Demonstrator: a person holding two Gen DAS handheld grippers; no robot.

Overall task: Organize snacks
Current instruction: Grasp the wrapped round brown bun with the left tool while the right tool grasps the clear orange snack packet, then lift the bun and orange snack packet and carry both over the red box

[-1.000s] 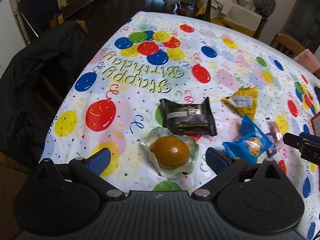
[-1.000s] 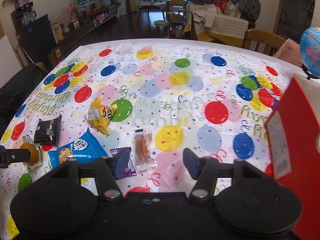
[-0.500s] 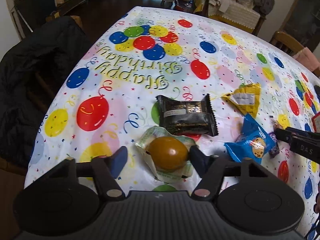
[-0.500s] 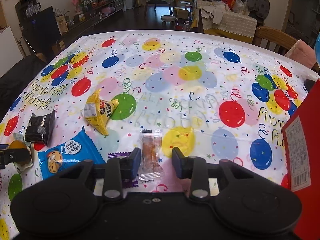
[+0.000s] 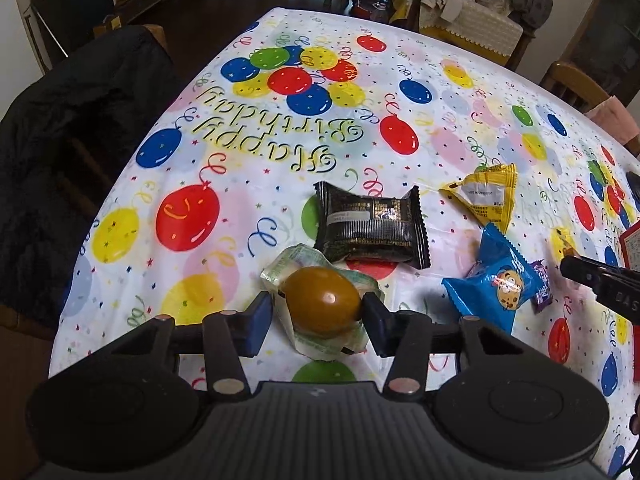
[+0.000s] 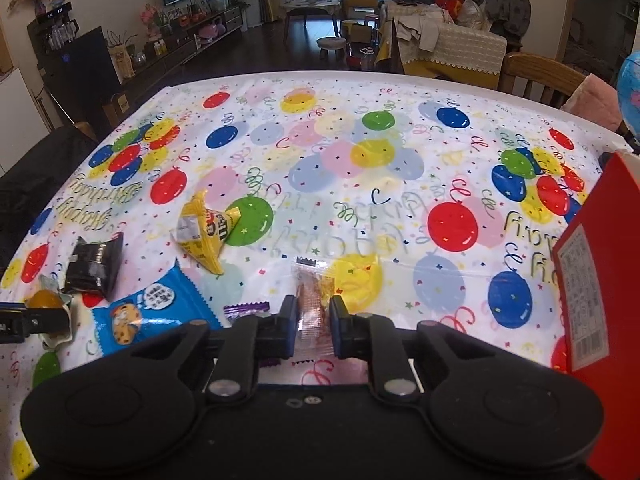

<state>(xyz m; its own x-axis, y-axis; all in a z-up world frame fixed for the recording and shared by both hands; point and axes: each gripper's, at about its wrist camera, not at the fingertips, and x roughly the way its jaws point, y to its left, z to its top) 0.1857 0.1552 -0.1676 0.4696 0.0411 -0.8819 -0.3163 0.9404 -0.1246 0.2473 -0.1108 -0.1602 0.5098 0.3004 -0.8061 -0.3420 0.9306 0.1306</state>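
Egg pack (image 5: 322, 306) near tablecloth edge (image 5: 120, 216), left tool (image 5: 316, 316) clamping.

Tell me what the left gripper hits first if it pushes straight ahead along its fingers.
The left gripper already straddles the egg. Beyond the egg, straight ahead, the first thing is likely the black packet, lying just past it on the tablecloth. Whether the two touch is unclear.

Ahead of you, the balloon tablecloth (image 6: 320, 152) lies open; the red box (image 6: 592, 280) walls your right, and the black packet (image 5: 370, 226) crowds the left.
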